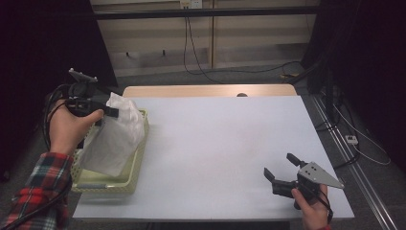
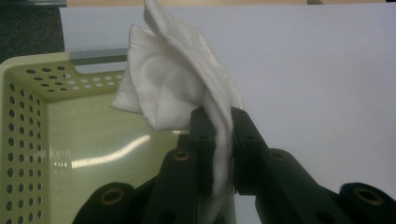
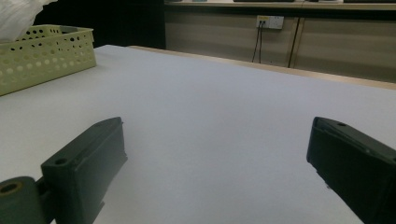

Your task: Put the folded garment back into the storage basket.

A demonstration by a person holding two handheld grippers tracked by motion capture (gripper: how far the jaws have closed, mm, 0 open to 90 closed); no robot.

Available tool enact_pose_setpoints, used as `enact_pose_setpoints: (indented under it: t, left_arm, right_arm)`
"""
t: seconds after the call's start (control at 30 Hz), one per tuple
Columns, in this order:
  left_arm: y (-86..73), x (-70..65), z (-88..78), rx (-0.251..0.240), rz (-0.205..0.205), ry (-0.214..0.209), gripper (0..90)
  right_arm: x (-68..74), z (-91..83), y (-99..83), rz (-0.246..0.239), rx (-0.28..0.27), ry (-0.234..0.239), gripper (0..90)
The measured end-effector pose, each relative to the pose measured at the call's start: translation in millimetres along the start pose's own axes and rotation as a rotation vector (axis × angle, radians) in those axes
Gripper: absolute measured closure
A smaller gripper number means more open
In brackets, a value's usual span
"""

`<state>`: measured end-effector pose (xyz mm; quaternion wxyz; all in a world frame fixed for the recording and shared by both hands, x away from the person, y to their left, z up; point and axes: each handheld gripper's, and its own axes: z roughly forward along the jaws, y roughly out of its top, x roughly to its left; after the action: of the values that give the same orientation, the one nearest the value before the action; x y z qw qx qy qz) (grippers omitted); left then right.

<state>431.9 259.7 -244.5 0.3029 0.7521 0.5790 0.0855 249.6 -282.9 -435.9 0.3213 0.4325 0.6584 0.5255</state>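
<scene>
A white cloth (image 1: 117, 134) hangs over a pale green perforated basket (image 1: 139, 148) at the table's left edge. My left gripper (image 1: 111, 112) is shut on the cloth's upper part and holds it above the basket. In the left gripper view the cloth (image 2: 173, 84) bunches up between the two black jaws, with the basket (image 2: 28, 130) below and to the left. My right gripper (image 1: 280, 166) rests low at the table's front right, open, with nothing between its jaws. In the right gripper view the basket (image 3: 46, 58) stands far off at the left.
The table top (image 1: 220, 143) is a pale sheet with a wooden edge at the back. Cables (image 1: 191, 48) trail across the floor behind and to the right. A wall socket (image 3: 270, 21) sits on the far panel.
</scene>
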Motion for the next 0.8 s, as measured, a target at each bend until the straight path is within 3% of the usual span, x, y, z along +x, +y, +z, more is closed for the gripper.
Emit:
enact_pose_setpoints:
  t: [0.8]
  left_arm:
    - [-9.9,16.4,-2.4,-0.007,-0.048,0.007,81.7]
  right_arm:
    - [1.3,0.2,0.8,0.002,0.000,0.004,3.6]
